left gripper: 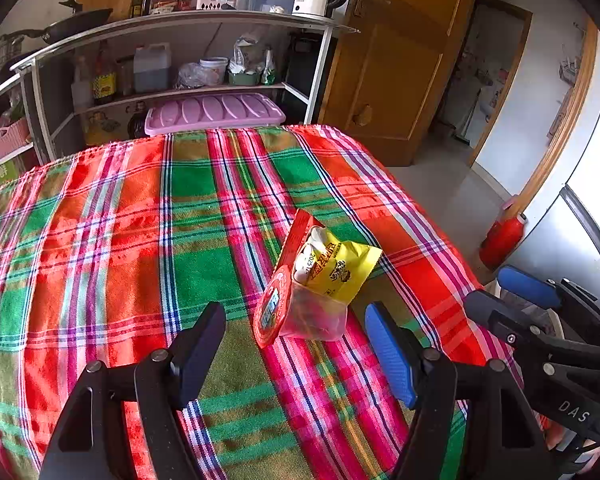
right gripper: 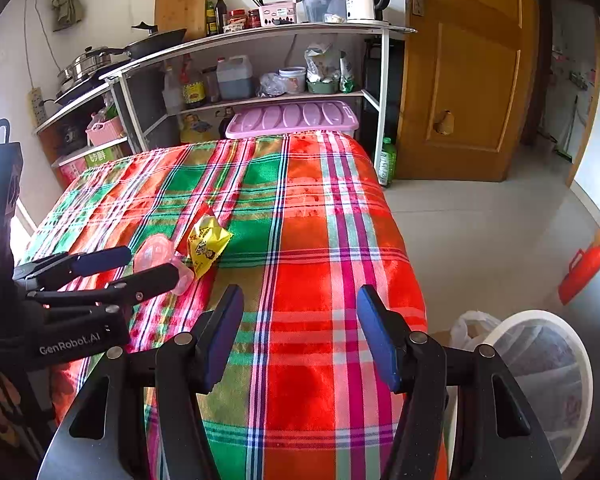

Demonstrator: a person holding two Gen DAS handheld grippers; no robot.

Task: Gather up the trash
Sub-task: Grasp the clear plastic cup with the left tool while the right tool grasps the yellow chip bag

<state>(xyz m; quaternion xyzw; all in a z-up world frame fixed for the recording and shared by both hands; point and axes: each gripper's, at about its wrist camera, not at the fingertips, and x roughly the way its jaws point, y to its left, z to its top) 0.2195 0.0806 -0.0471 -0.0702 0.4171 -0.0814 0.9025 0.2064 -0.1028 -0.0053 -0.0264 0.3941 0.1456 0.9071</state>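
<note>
Our left gripper point(left gripper: 296, 354) has its jaws wide apart with nothing between the pads. Just ahead of them, a little toward the blue pad, a clear plastic cup point(left gripper: 314, 312) with a peeled red lid rests on the plaid tablecloth point(left gripper: 100, 240), a yellow snack wrapper point(left gripper: 342, 270) stuffed inside. Our right gripper point(right gripper: 300, 334) is likewise spread wide and empty above the cloth; to the right of its jaws, off the table edge, sits a white trash bin point(right gripper: 540, 360) lined with a bag.
</note>
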